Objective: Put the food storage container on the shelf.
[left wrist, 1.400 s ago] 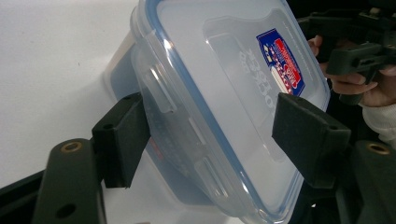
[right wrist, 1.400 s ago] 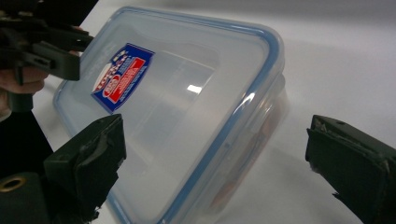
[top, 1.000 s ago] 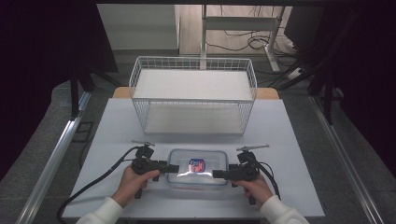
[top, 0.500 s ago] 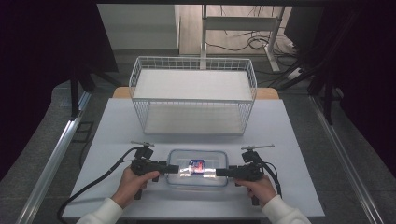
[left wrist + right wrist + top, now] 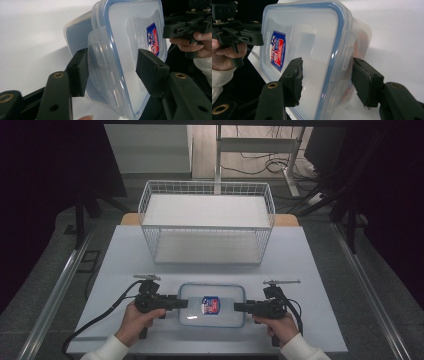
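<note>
A clear plastic box (image 5: pixel 212 317) with a blue-rimmed lid and a red and blue label (image 5: pixel 211 304) lies flat on the white table (image 5: pixel 310 265) near its front edge. My left gripper (image 5: pixel 185 303) is at the box's left end. In the left gripper view its jaws (image 5: pixel 112 72) stand open around the lid's side flap (image 5: pixel 102 62). My right gripper (image 5: pixel 236 307) is at the right end, and its jaws (image 5: pixel 327 80) are open astride the lid rim and wall of the box (image 5: pixel 312 37). Something red shows faintly inside.
A white wire basket (image 5: pixel 207 240) stands behind the box at the middle of the table, open at the top. Bare table lies between it and the box. Cables trail from both grippers toward the front edge. Dark floor and desk legs lie beyond.
My right gripper has slid slightly to the right along the box's end. The left gripper and the box have stayed put.
</note>
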